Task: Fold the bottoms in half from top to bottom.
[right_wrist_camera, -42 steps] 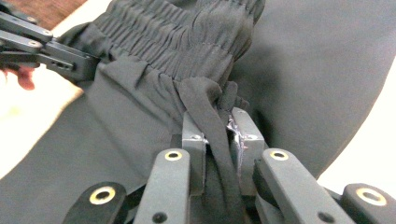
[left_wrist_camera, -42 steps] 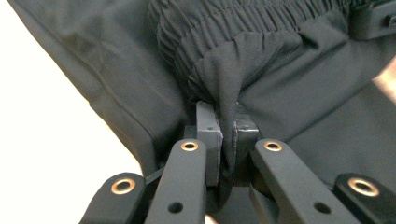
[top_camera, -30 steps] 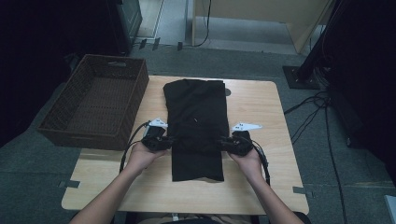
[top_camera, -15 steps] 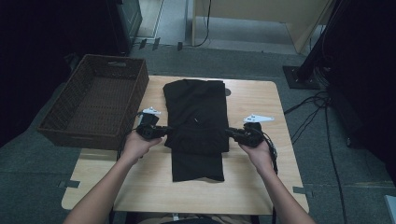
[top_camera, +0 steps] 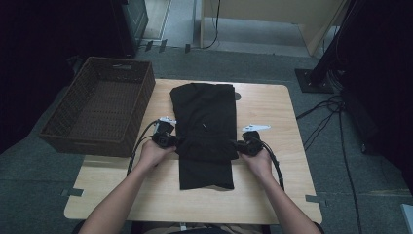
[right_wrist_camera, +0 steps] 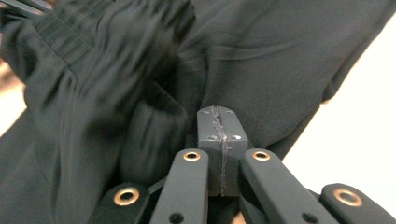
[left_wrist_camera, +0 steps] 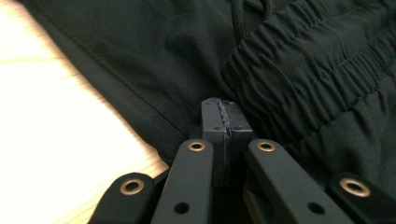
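Note:
A black garment [top_camera: 204, 109] with an elastic waistband [left_wrist_camera: 308, 79] and a drawstring lies lengthwise in the middle of the wooden table [top_camera: 265, 190]. My left gripper [top_camera: 177, 141] is at its left edge and my right gripper [top_camera: 238, 146] at its right edge, both at the raised waistband ridge. Both pairs of jaws have just been closing. In the left gripper view the left gripper [left_wrist_camera: 224, 105] has its pads pressed together where the cloth's edge runs under them. The right gripper [right_wrist_camera: 218, 112] is likewise shut, with bunched cloth [right_wrist_camera: 116, 70] around it.
A dark wicker basket [top_camera: 85, 144] stands at the table's left side, partly over the edge. Cables trail from both grippers toward the person's forearms. Beyond the table are a grey floor, more cables and a dark stand base [top_camera: 314, 80].
Both hands moved farther from the person along the garment's sides and sank to the table. The cloth between them now bunches into a ridge.

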